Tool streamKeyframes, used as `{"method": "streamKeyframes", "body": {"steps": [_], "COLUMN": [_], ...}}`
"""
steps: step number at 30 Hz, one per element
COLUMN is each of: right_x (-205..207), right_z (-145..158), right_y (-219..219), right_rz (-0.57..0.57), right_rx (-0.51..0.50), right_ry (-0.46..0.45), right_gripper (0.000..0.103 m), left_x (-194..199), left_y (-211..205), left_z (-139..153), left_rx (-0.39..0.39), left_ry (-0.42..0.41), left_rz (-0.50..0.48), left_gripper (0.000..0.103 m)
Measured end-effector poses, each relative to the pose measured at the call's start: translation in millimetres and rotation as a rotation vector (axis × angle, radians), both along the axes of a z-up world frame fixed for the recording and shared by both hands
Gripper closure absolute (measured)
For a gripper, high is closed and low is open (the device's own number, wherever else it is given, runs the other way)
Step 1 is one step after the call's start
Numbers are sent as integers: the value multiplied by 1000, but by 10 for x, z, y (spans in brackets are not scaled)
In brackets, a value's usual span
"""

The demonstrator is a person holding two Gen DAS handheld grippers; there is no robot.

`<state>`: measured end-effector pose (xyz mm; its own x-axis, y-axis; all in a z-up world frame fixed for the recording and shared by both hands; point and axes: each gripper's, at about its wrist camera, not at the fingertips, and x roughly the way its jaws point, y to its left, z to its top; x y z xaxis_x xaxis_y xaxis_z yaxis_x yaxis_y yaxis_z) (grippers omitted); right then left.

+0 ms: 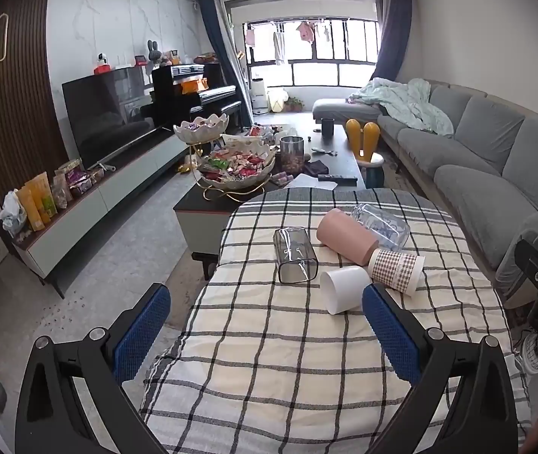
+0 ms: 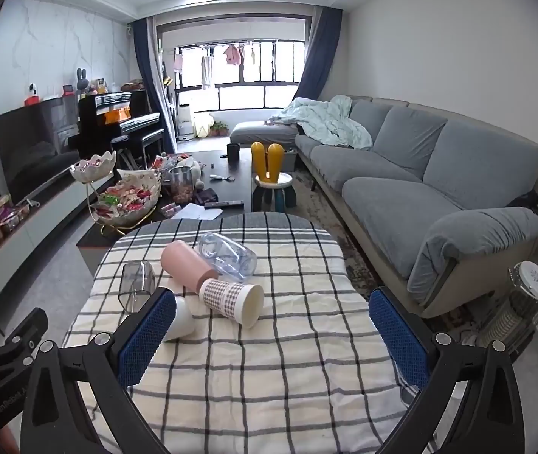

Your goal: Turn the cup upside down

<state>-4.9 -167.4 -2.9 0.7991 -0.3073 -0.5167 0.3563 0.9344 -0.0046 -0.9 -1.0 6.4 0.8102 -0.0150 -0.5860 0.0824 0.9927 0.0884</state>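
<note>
Several cups lie on their sides on the checked tablecloth [image 1: 287, 348]: a clear smoky square cup [image 1: 294, 255], a pink cup [image 1: 344, 236], a clear printed cup [image 1: 382, 225], a checked paper cup [image 1: 397, 270] and a white cup [image 1: 344, 289]. In the right wrist view they show as the smoky cup [image 2: 138, 285], pink cup [image 2: 189, 266], clear cup [image 2: 227, 257], checked cup [image 2: 233, 299] and white cup [image 2: 180, 319]. My left gripper [image 1: 267, 336] is open and empty, short of the white cup. My right gripper [image 2: 272, 338] is open and empty, short of the checked cup.
A coffee table [image 1: 216, 204] with a tiered snack bowl [image 1: 236, 170] stands beyond the cloth-covered table. A grey sofa [image 2: 439, 189] runs along the right, a TV unit [image 1: 110, 189] along the left. A small heater [image 2: 522, 302] stands at the right.
</note>
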Motion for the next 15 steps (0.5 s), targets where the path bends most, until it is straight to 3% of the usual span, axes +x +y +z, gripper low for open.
{"method": "streamKeyframes", "body": {"steps": [15], "right_x": [55], "right_z": [-27], "right_y": [-6], "right_rz": [2], "right_rx": [1], "right_ry": [7], "right_gripper": [0], "left_x": [-2], "left_y": [25], "left_z": [26], "left_rx": [-13], "left_ry": [-14], "left_rz": [0], "left_gripper": [0]}}
